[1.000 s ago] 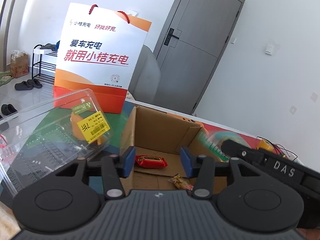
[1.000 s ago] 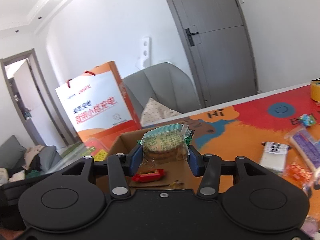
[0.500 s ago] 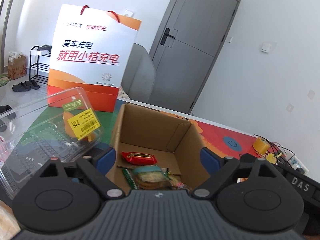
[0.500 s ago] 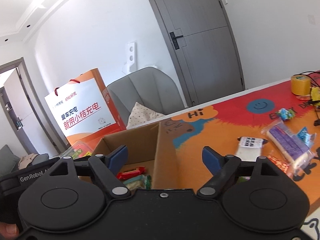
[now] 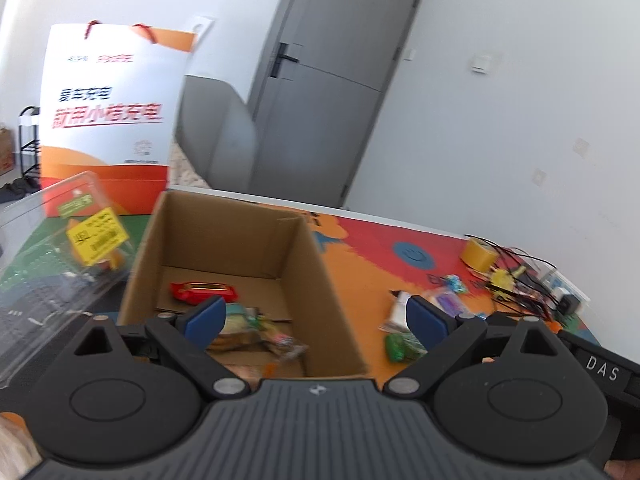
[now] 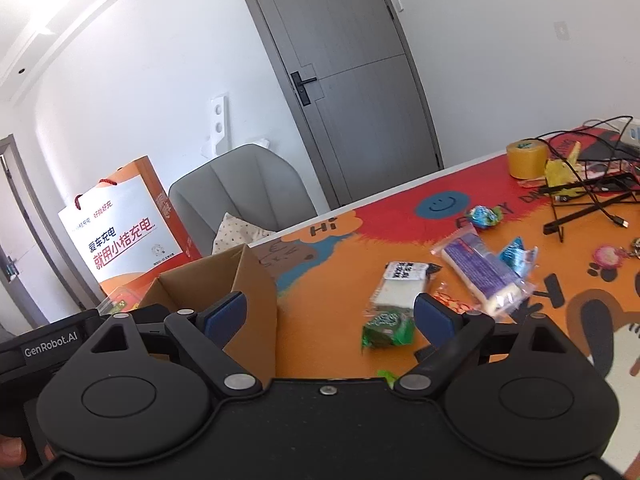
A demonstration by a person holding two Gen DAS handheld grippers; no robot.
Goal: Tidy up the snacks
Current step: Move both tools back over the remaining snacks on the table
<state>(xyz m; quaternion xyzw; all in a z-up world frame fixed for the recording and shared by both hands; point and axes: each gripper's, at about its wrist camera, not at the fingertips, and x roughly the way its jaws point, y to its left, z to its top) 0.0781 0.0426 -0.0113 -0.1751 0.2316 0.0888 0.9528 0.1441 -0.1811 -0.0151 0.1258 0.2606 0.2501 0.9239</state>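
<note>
Snacks partly sorted: brown open-topped cardboard box holds a red wrapped bar and biscuit packets; right of it lie a green packet, white pack and purple-labelled pack; left gripper and right gripper gape empty.

We see an open cardboard box ahead of our left gripper, holding a red wrapped bar flat on its floor and a clear-wrapped biscuit pack nearer that gripper's left finger. Between the spread fingers of our right gripper, a green packet lies on the mat. Just beyond it lie a white packet and a purple-labelled clear pack.
</note>
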